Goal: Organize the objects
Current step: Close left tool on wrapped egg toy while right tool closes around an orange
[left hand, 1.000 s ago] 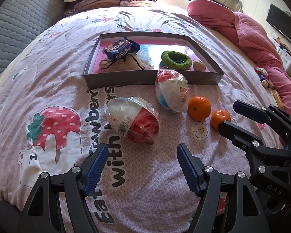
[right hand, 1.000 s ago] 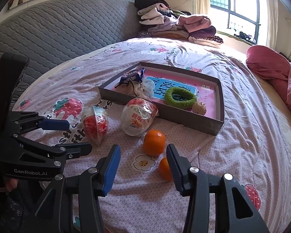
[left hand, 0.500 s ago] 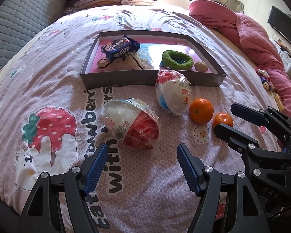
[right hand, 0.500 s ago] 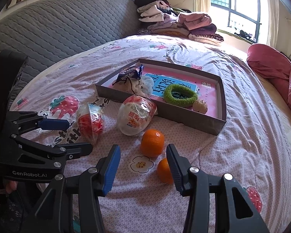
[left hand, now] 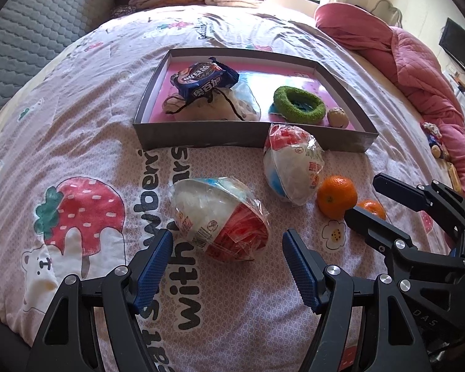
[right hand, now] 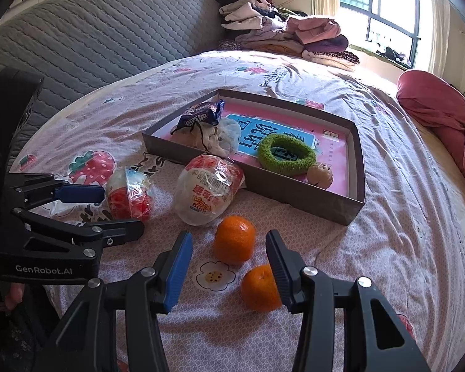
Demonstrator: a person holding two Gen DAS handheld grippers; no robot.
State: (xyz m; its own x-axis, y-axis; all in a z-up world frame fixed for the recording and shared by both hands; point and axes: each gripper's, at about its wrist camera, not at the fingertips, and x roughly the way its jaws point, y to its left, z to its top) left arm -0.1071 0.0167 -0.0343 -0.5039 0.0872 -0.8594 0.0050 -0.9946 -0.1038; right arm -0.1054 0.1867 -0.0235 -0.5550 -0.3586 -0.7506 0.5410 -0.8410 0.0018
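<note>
Left tool apart, wrapped egg just ahead between fingers.

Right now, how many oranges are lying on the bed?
2. The larger orange lies beside the white wrapped egg; the smaller orange touches the right gripper's finger. None seems hidden.
</note>
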